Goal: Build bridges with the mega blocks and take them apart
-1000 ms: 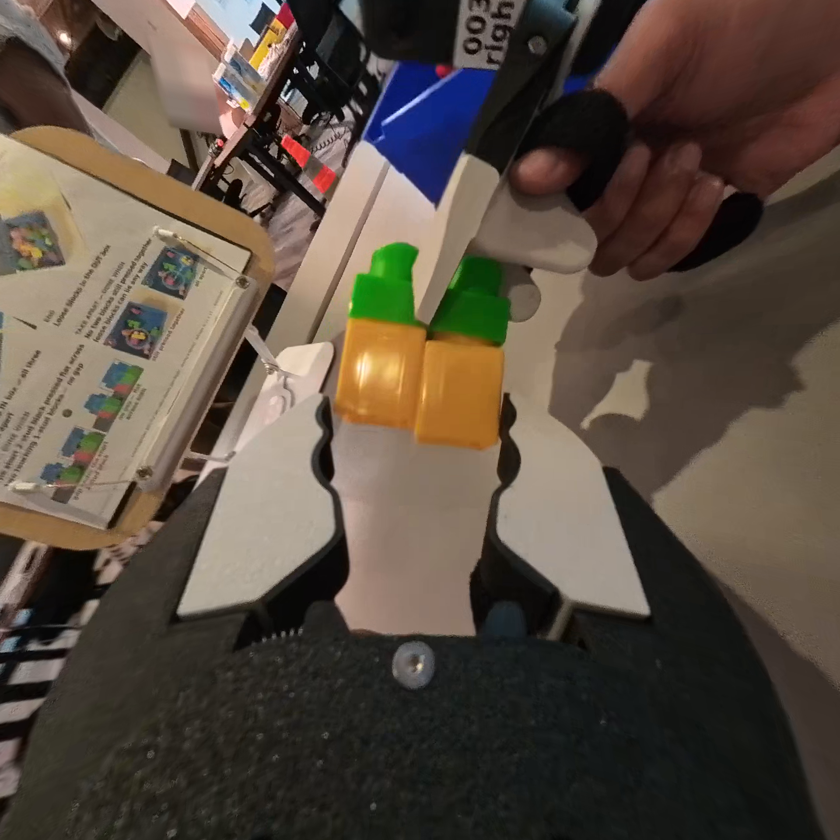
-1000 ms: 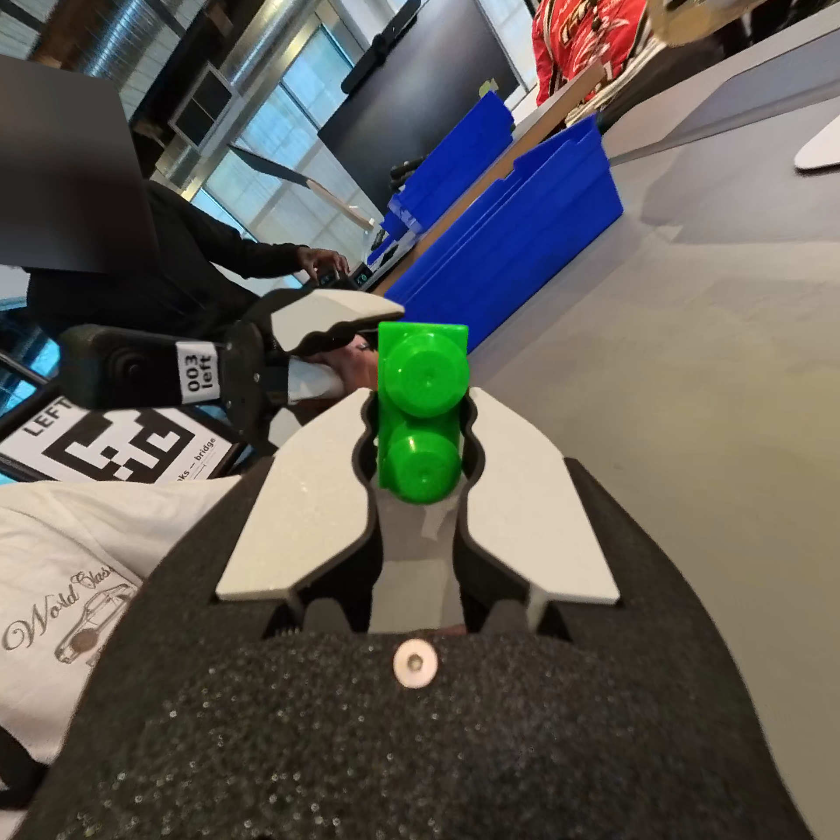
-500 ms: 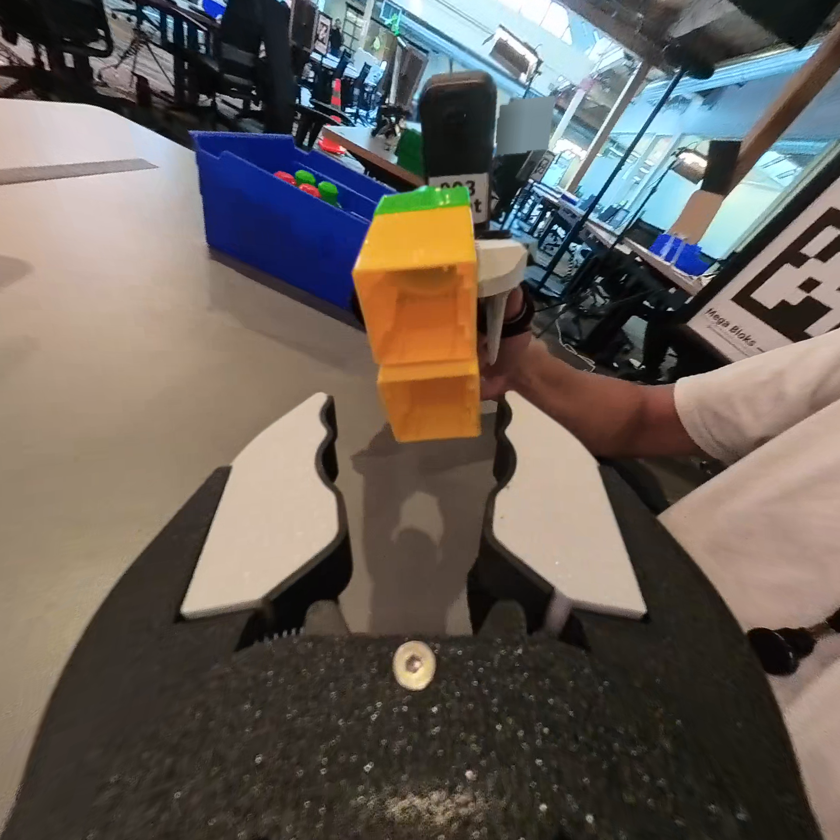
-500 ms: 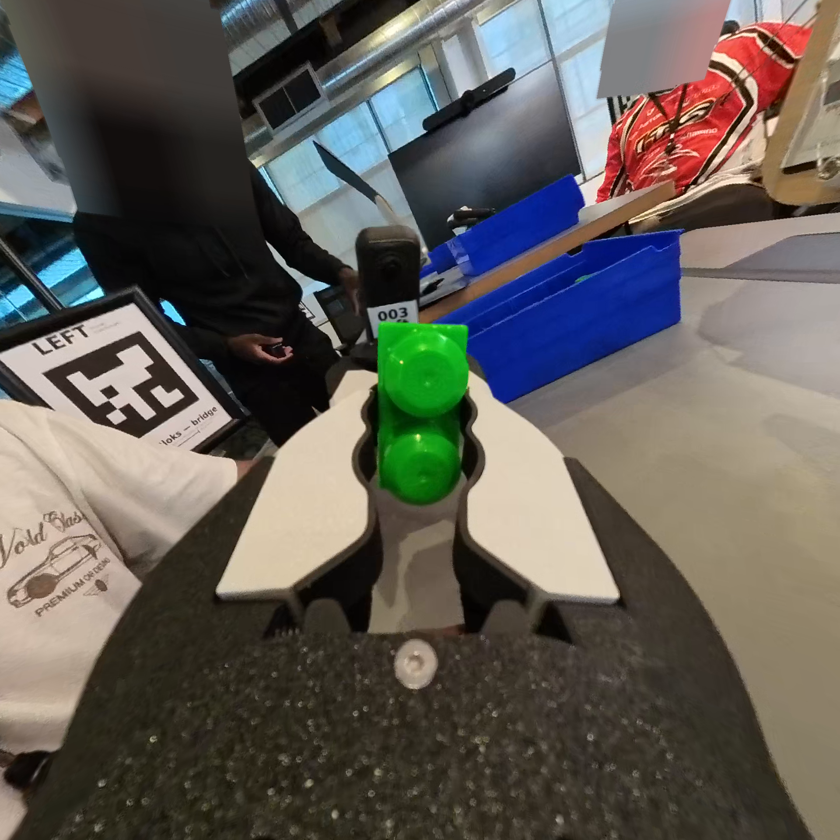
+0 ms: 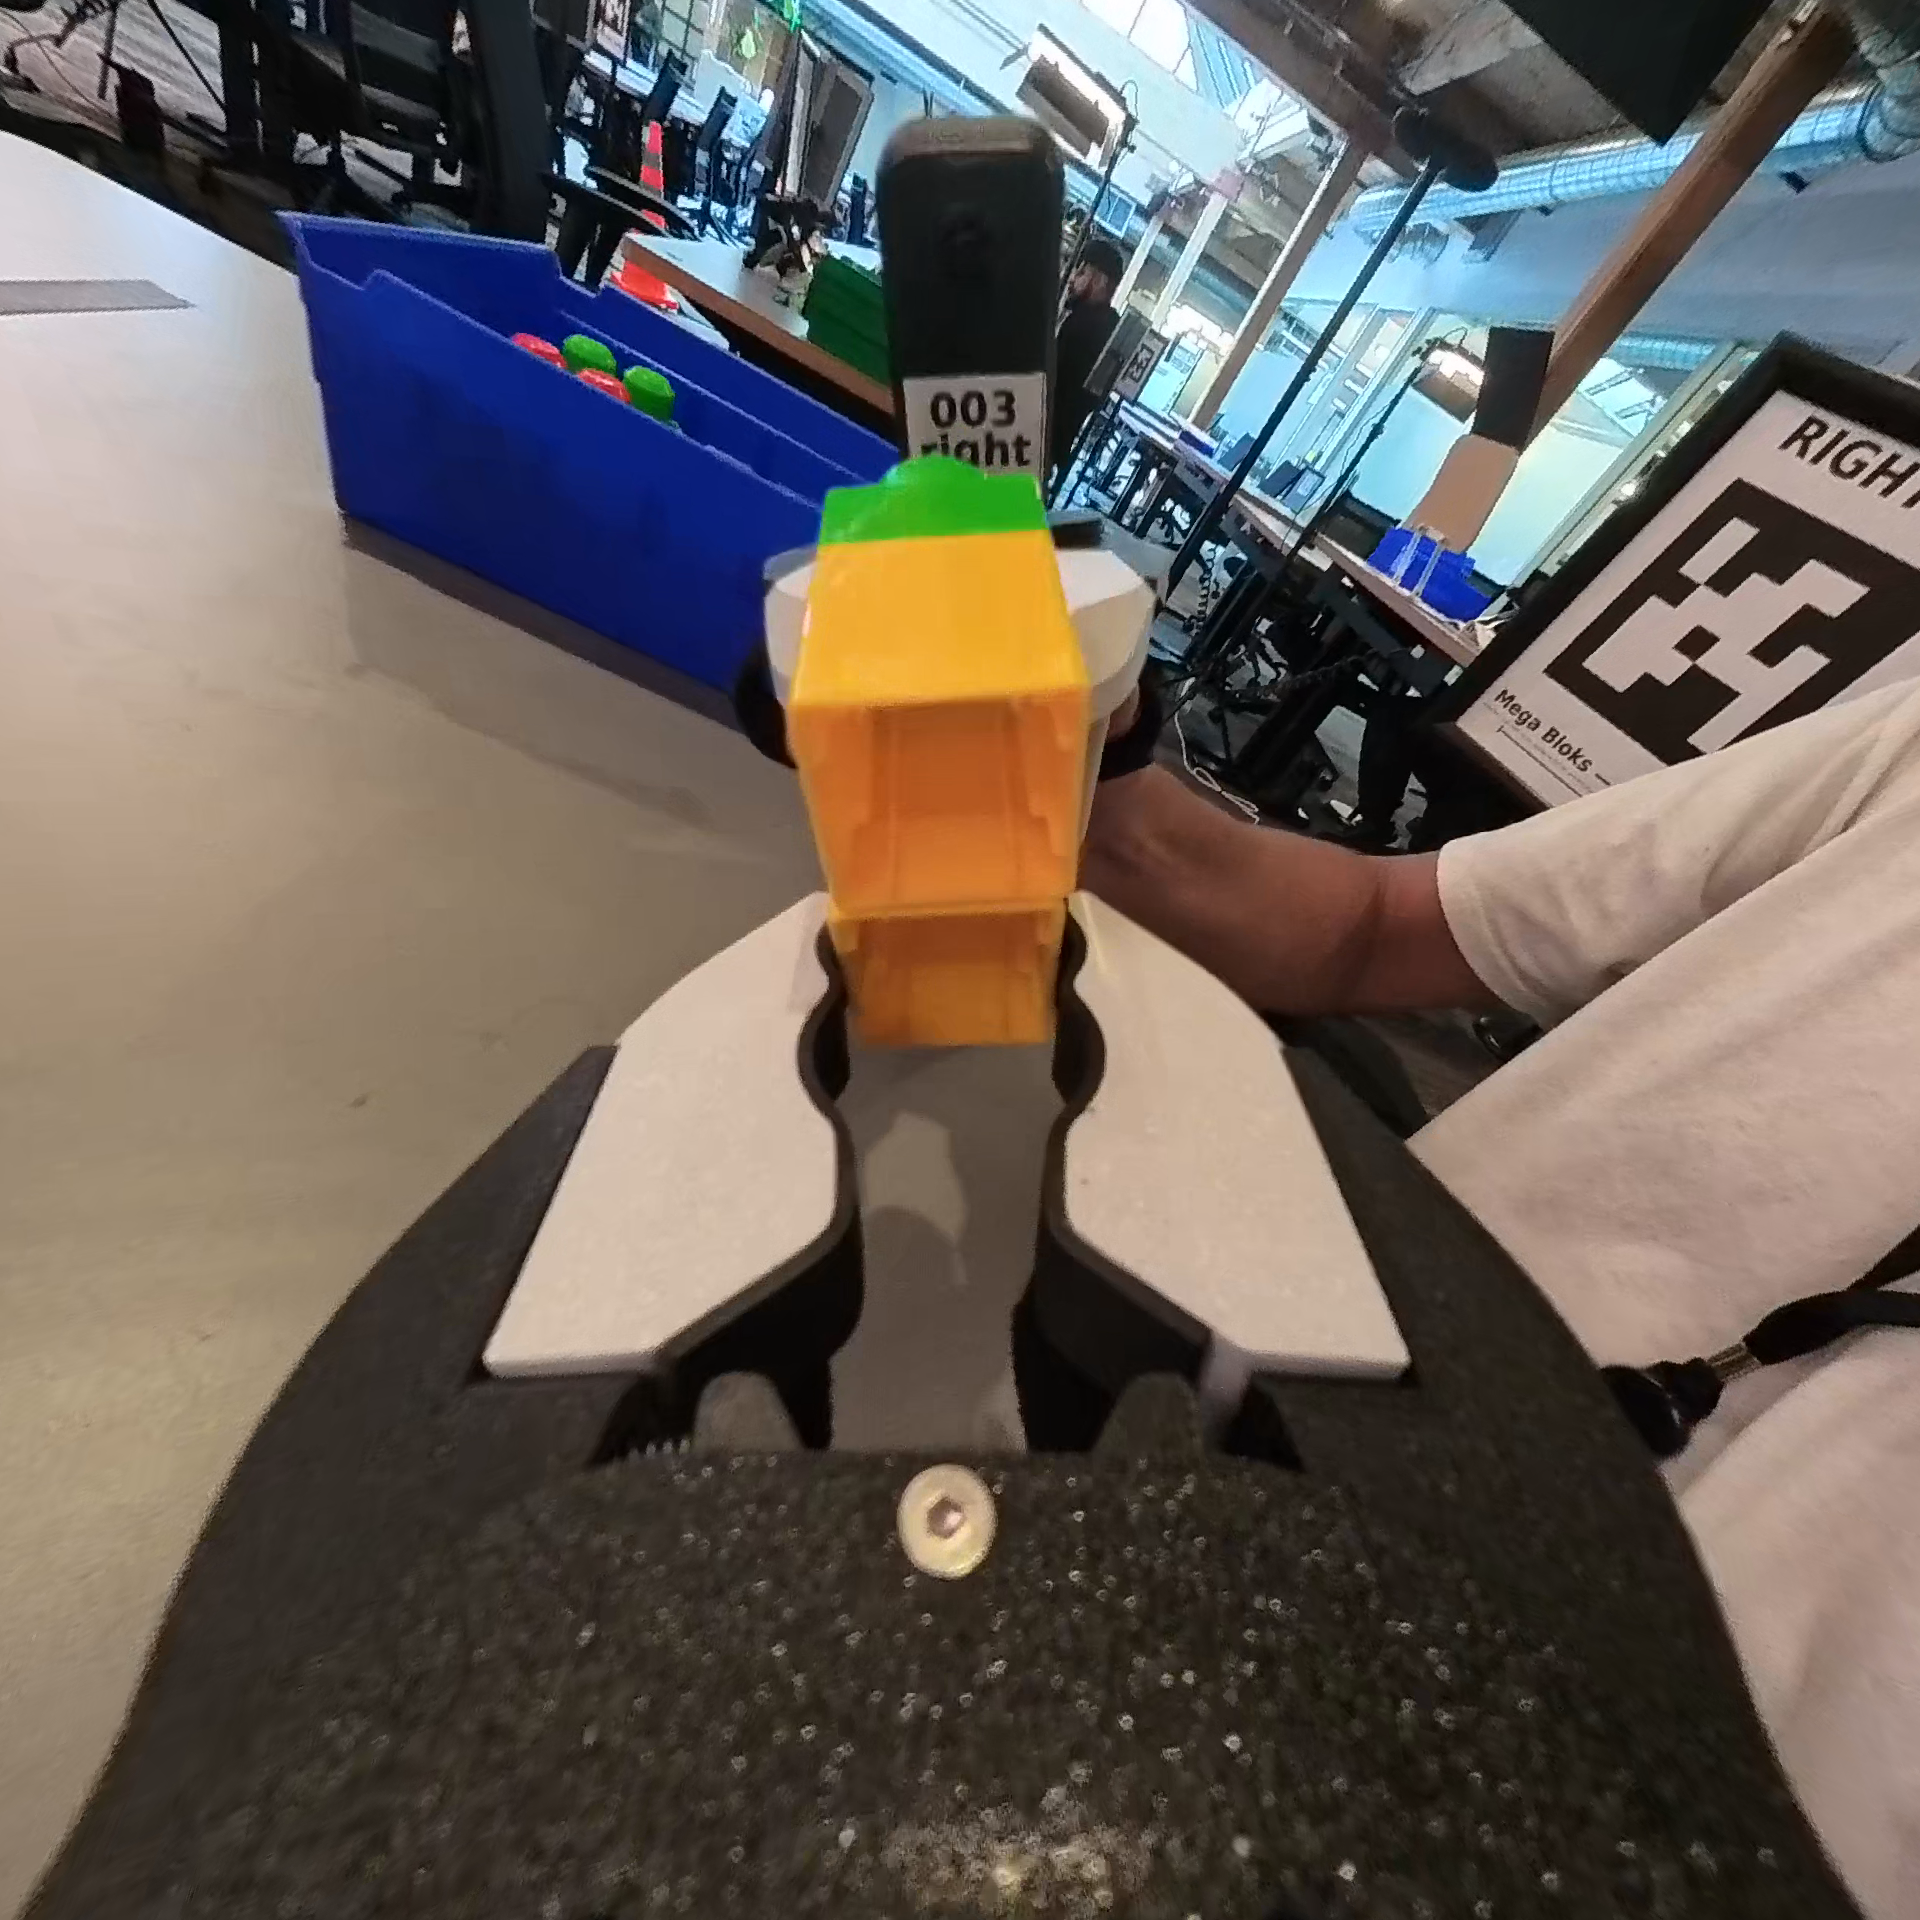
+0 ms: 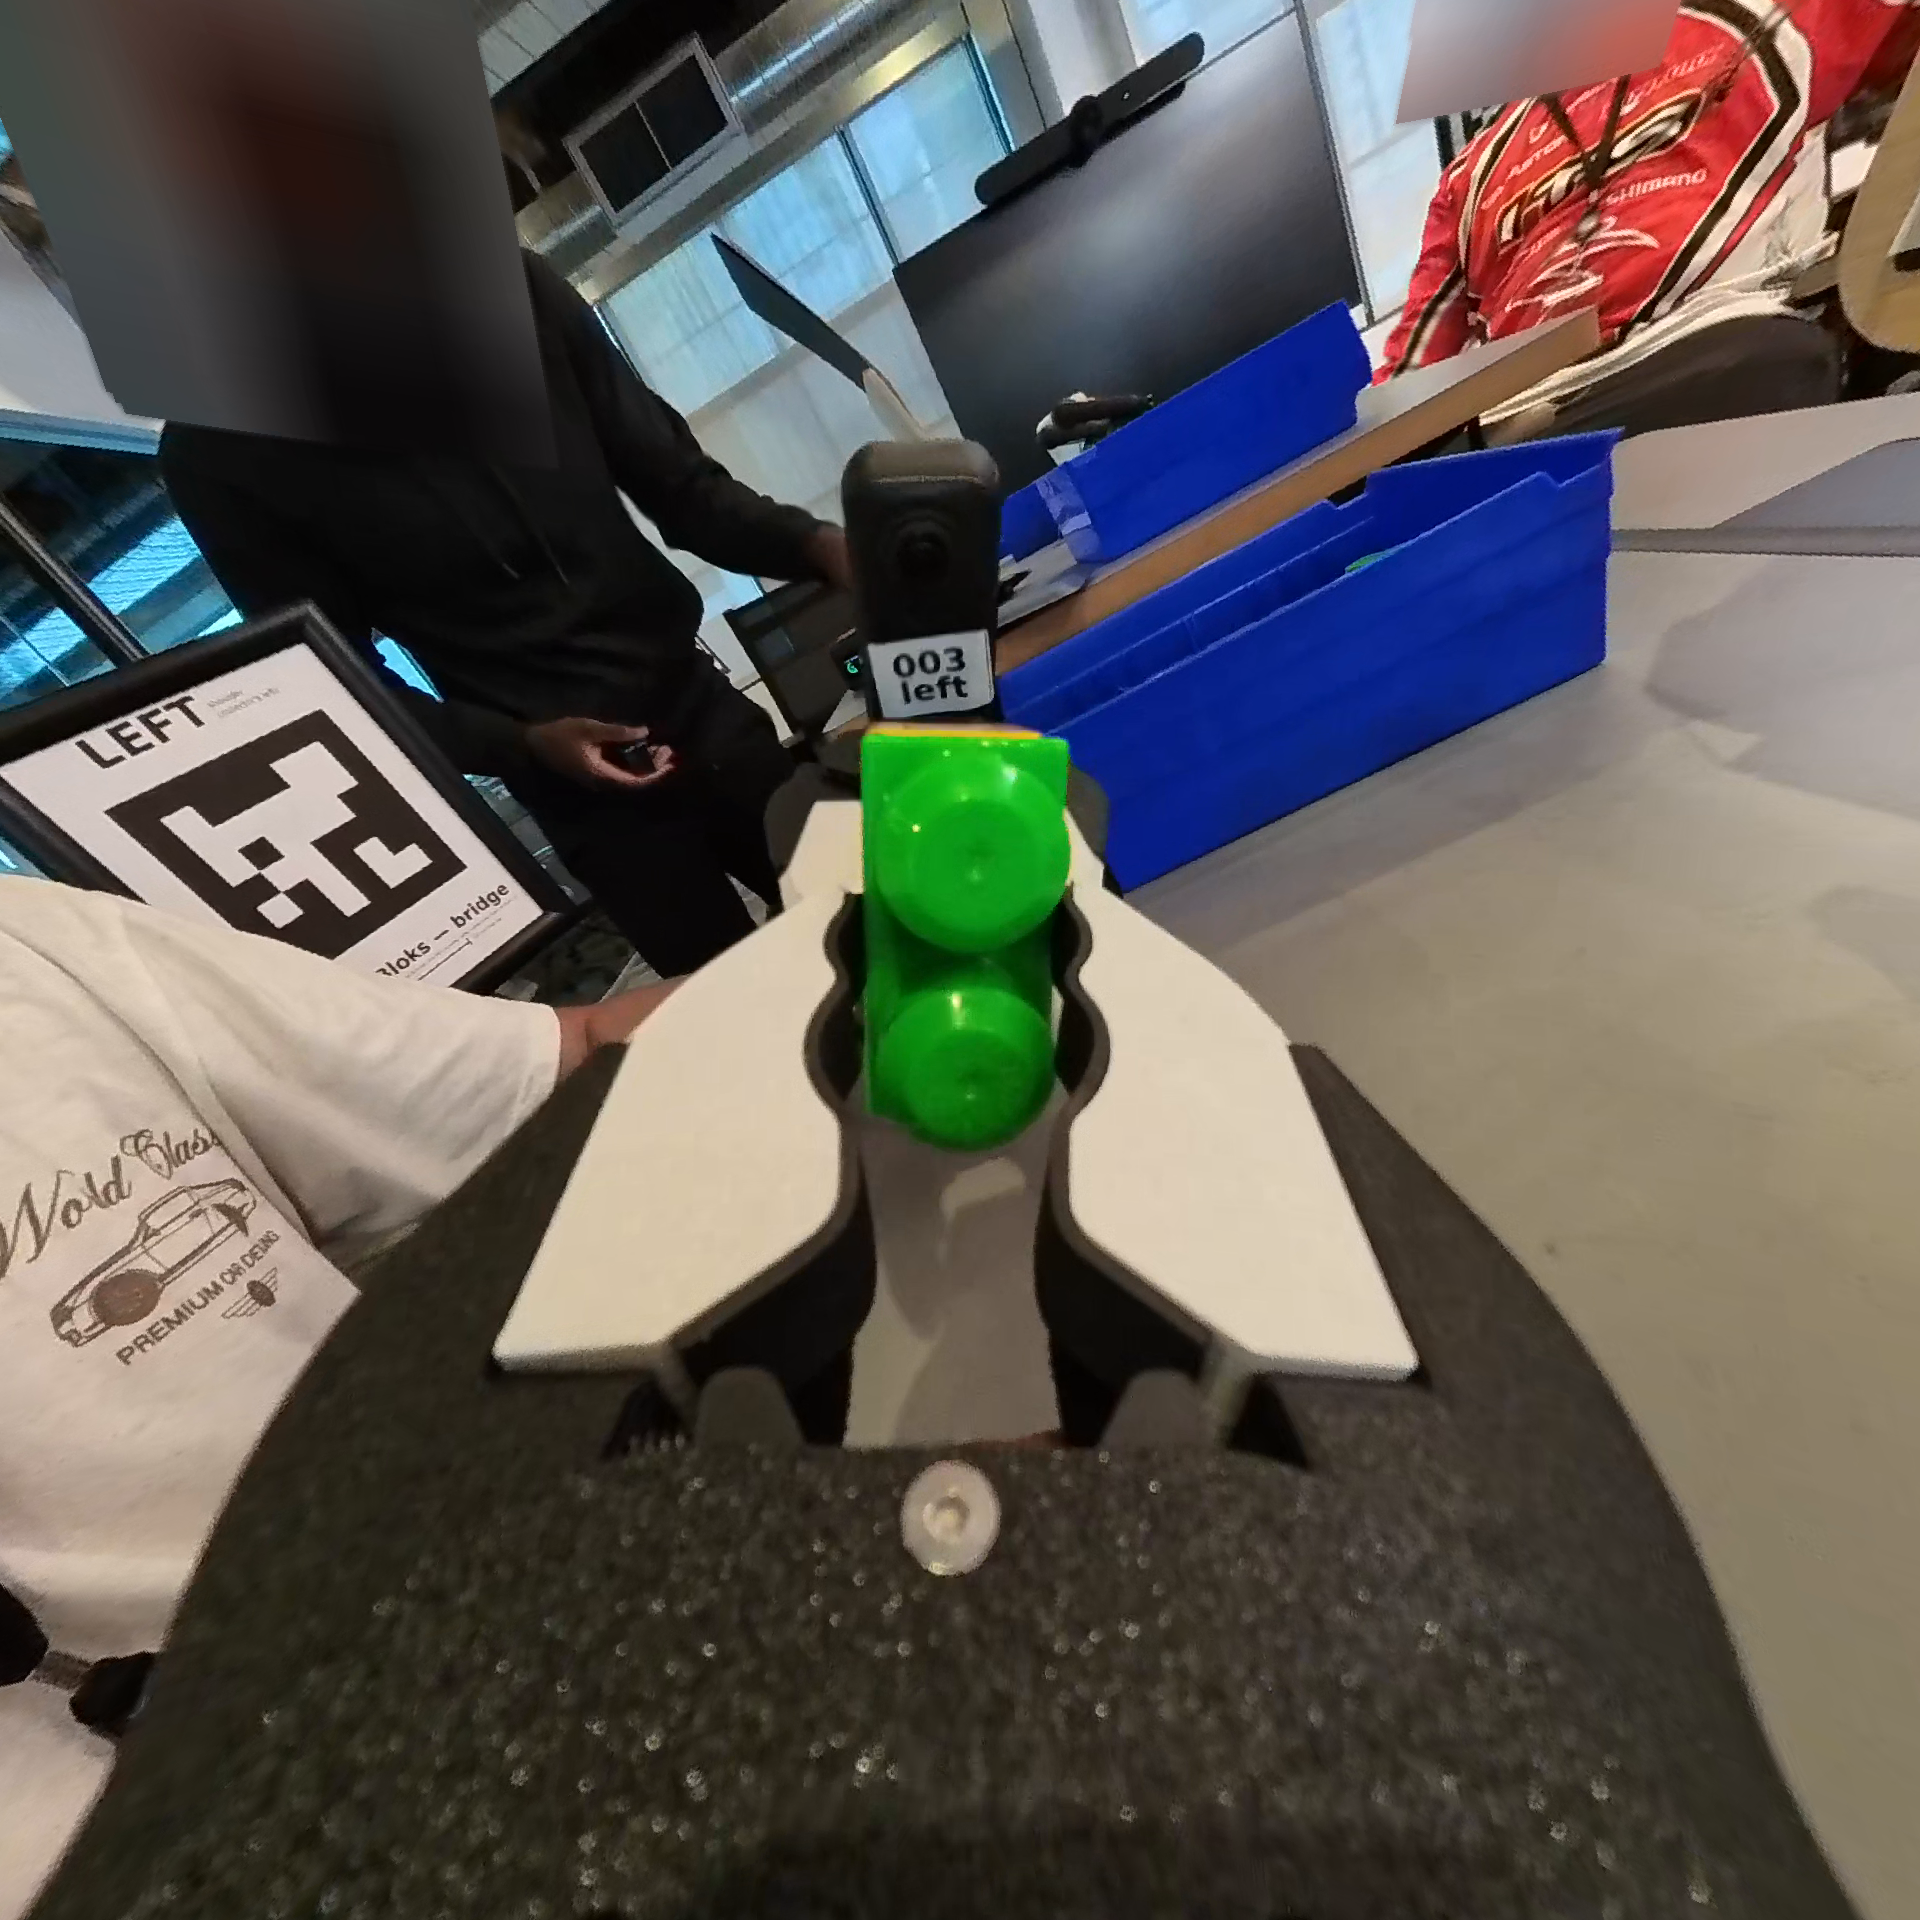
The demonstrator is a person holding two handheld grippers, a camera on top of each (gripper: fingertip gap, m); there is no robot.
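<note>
Left gripper [image 5: 951,971]: clamped on the lower end of the yellow block [image 5: 940,758].
Right gripper [image 6: 956,977]: gripping the green block [image 6: 961,935], mated to the yellow one, both held above the table [image 5: 260,831].
Risk: pulling off-axis could jam the studs or slip the shallow left grip.

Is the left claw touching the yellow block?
Touching. Left wrist view: the left claw has both fingers pressed against the yellow block sides, no gap.

Bright daylight came through windows [image 6: 790,208] beyond the tool. Edges bowed, wide-angle. A soft shadow lay on the table [image 5: 208,831] beneath its fingers.
</note>
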